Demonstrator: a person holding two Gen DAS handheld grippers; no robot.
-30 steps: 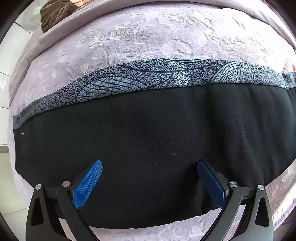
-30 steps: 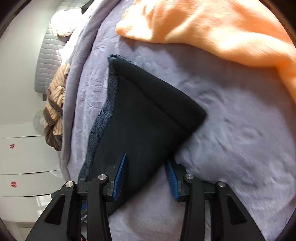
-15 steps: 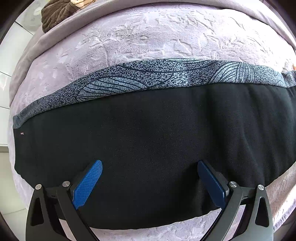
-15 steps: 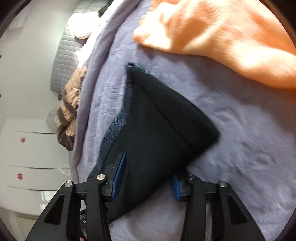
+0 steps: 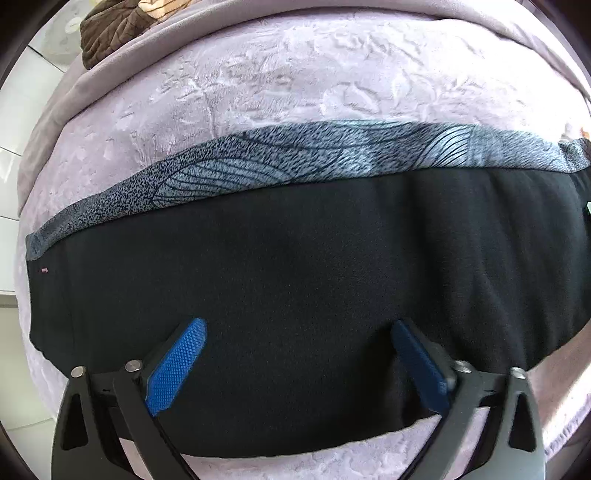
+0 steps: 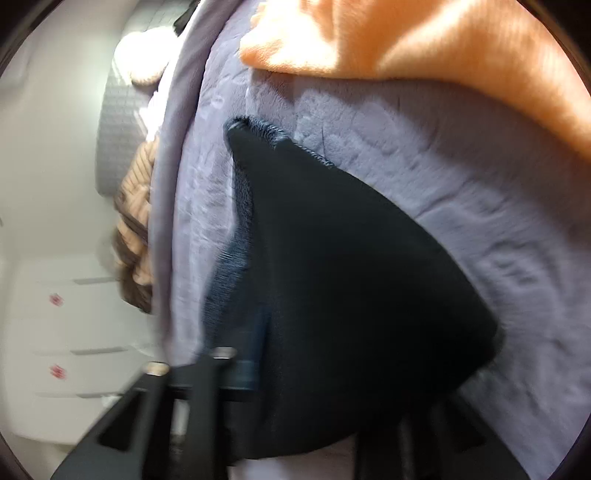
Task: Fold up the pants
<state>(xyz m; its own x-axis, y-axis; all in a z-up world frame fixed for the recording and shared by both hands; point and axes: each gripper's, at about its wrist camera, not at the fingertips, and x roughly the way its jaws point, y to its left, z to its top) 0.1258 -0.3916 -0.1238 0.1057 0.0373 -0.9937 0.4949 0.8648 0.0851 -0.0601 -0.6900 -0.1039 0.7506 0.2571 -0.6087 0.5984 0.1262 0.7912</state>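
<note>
Black pants (image 5: pixel 295 280) lie flat on lilac plush bedspread (image 5: pixel 295 92), legs stacked lengthwise, grey leaf-print lining strip (image 5: pixel 295 162) showing along far edge. First lengthwise fold looks done; crosswise folds left. Left gripper (image 5: pixel 297 350) spread wide, hovering above mid-leg, holding nothing. Right gripper (image 6: pixel 314 402) at one end of pants; view blurred, cloth drapes over fingers, right finger hidden, so grip cannot be told. Cloth end appears lifted, suggesting crosswise fold starting. Orange blanket (image 6: pixel 424 37) lies well beyond.

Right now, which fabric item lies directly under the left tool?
The black pants, with a grey leaf-print strip; the brown garment lies far off at the bed's edge.
</note>
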